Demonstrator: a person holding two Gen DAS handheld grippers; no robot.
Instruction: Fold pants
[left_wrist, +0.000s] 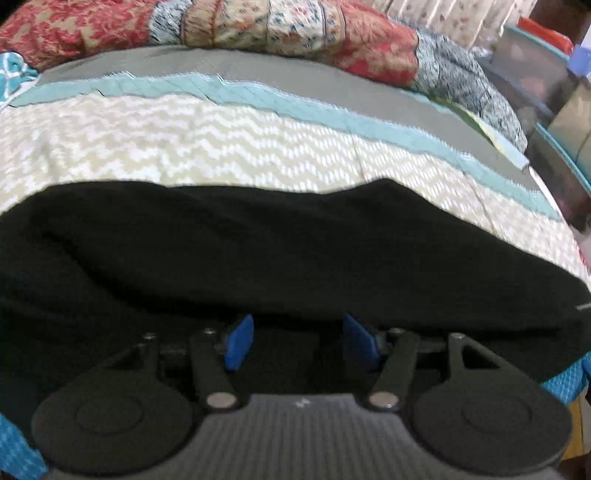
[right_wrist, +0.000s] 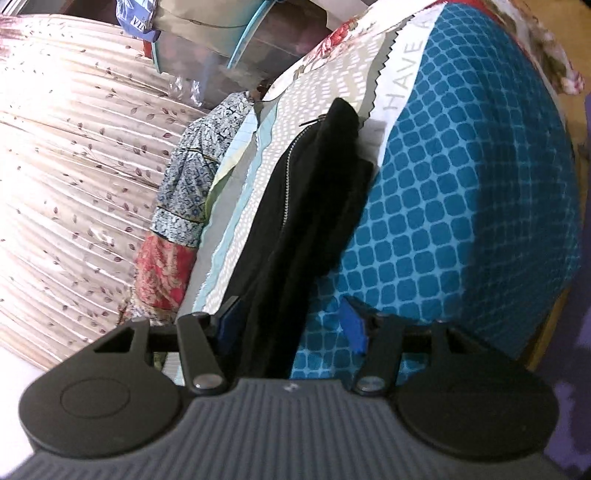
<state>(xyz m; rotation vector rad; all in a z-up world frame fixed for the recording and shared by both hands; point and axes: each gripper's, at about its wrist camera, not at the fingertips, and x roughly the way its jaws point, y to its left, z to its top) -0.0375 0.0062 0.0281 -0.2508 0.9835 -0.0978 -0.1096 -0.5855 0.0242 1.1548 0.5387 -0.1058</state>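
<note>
The black pants (left_wrist: 280, 254) lie in a folded band across the bed, filling the lower half of the left wrist view. My left gripper (left_wrist: 297, 341) is open, its blue pads (left_wrist: 240, 345) apart at the near edge of the pants, with black cloth between and over the tips. In the right wrist view the pants (right_wrist: 303, 206) run away from me as a narrow folded strip with a zipper (right_wrist: 290, 173) showing. My right gripper (right_wrist: 291, 326) is open at the near end of the strip; the cloth lies between the fingers, close to the left one.
The bed carries a chevron cover (left_wrist: 207, 147) with grey and teal bands, and a blue checked cloth (right_wrist: 461, 206) beside the pants. A patchwork quilt (left_wrist: 280, 33) is heaped at the far side. A pleated curtain (right_wrist: 74, 166) and storage bins (left_wrist: 535, 74) stand beyond the bed.
</note>
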